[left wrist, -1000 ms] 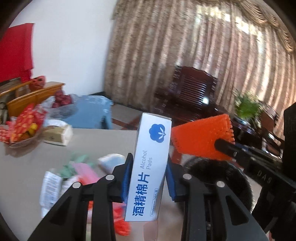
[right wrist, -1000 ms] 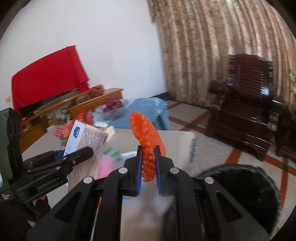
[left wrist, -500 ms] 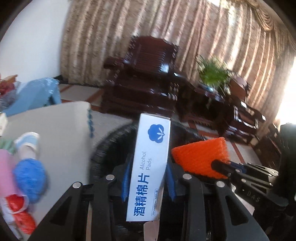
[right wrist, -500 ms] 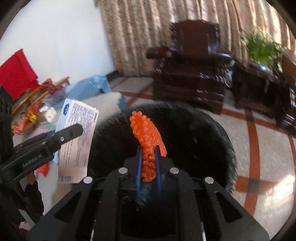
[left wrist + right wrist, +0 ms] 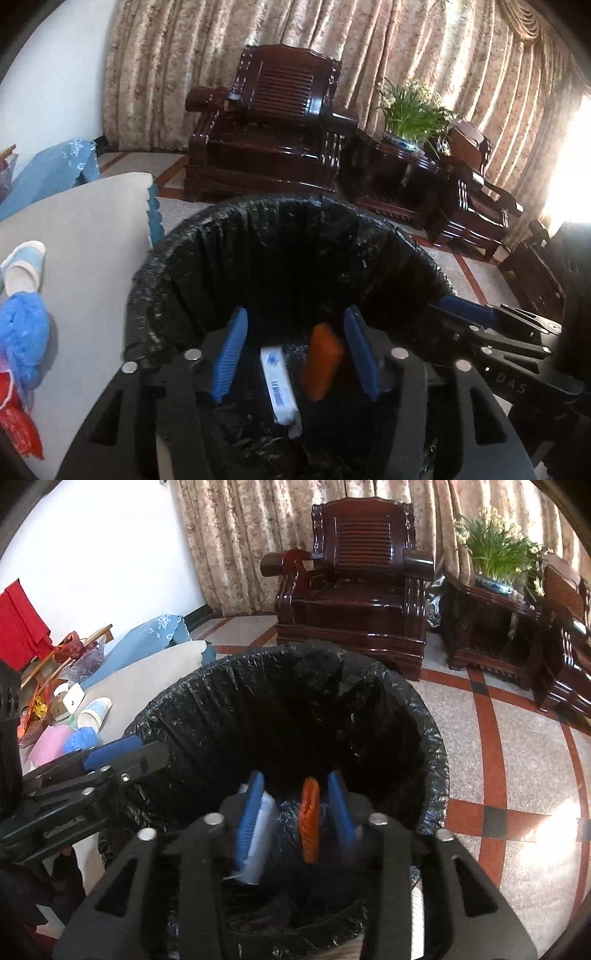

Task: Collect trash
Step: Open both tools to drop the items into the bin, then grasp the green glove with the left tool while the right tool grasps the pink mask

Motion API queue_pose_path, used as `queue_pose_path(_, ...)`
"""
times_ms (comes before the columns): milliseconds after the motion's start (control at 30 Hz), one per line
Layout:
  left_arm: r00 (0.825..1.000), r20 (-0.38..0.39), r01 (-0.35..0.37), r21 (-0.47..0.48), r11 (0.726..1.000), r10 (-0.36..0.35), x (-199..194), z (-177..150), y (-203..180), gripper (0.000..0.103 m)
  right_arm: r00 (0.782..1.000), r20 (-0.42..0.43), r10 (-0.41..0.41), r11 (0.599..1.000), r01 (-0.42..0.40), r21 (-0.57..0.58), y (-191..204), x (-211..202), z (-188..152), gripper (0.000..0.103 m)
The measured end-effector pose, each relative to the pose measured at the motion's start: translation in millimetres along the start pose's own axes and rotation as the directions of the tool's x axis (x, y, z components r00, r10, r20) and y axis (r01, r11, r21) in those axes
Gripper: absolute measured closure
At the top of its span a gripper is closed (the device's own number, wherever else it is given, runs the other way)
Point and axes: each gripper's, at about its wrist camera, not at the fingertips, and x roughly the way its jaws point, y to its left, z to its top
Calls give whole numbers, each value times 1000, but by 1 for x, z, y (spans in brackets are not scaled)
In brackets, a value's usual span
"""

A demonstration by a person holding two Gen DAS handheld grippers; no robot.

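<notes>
I hold both grippers over the trash bin (image 5: 280, 258), which is lined with a black plastic bag (image 5: 207, 716). The left gripper (image 5: 295, 354) has its blue pads spread wide apart, and nothing is between them that they touch. The right gripper (image 5: 295, 808) is the same: its fingers stand apart and grip nothing.

The white alcohol pads box (image 5: 279, 387) is inside the bin, below my left gripper, tilted and a little blurred. The orange foam net (image 5: 320, 365) is just beside it on the right, also inside the bag and also blurred. In the right wrist view I see the same two things between my open fingers: the box (image 5: 260, 834) on the left, partly hidden behind the blue pad, and the net (image 5: 310, 819) to the right of it. I cannot tell if they lie on the bottom or are in the air.

The table (image 5: 81, 236) with a pale cloth is to the left of the bin, very near its rim. On it lie a paper cup (image 5: 22, 266), a crumpled blue plastic piece (image 5: 22, 332) and a red wrapper (image 5: 16, 428). Behind the bin stand a dark wooden armchair (image 5: 362, 576) and a green plant (image 5: 495, 554).
</notes>
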Motion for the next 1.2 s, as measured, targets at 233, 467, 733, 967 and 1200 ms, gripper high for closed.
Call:
queue_pose_path(233,985,118,-127,-13,992,127,-58,5,30,28,993,109,35,998,-28,-62,34,-17,19,13)
queue_pose_path(467,905,220,-351,-96,931,364,-140,-12,88,25,966,150,209,971,-187,-148,105,-16,36,10)
queue_pose_path(733,769,187,-561,-259,786,611,-207,-55,175,25,897,97,430,868,-382,-319,226,-7,41,11)
queue_pose_path(967,712,123,-629,-324,706,691,-225,-80,221,25,865,4,502,769,-444,-461,315,11,25,29)
queue_pose_path(1200,721,87,-622,-355,697,688,-232,-100,247,25,880,-116,460,744,-454,-491,346,47,8,66)
